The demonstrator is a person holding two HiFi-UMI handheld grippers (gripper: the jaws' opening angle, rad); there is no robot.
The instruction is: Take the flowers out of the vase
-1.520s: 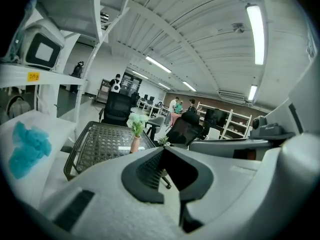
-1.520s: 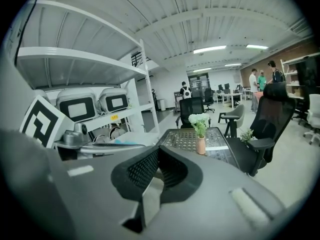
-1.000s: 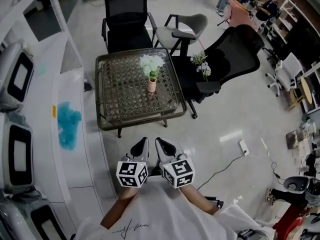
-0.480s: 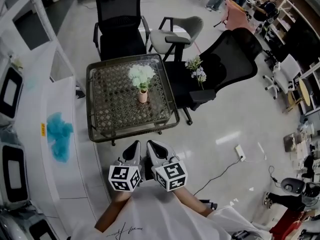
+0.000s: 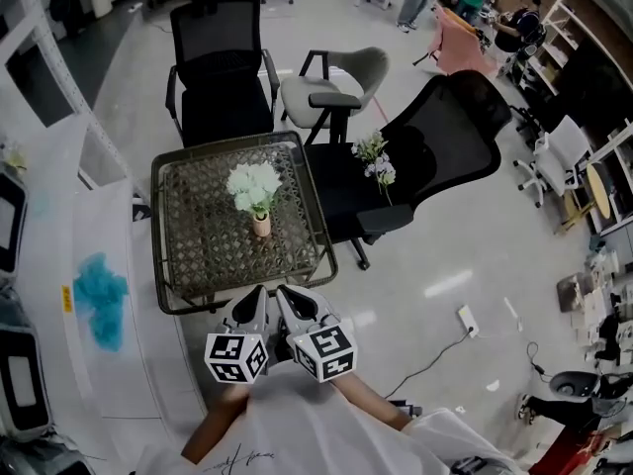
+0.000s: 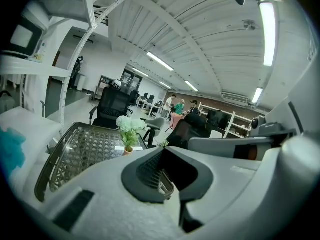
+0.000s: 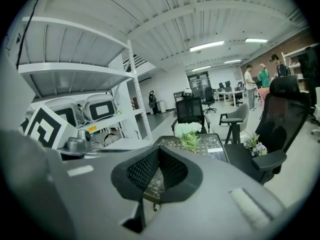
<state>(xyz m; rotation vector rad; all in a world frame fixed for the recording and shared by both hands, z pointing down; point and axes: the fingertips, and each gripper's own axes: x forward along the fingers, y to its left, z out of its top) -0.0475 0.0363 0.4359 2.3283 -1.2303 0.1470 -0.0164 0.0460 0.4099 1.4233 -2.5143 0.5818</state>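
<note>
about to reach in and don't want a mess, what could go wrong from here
1. The small vase stands free on the table; pulling the flowers one-handed may lift or tip it.
2. Both the left gripper and right gripper are shut; arriving closed could knock it over.

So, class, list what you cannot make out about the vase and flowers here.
- Head view: the vase and white flowers are too small to count stems.
- Right gripper view: the vase is hidden behind the right gripper.
- Left gripper view: the left gripper cuts off the vase's base.
</note>
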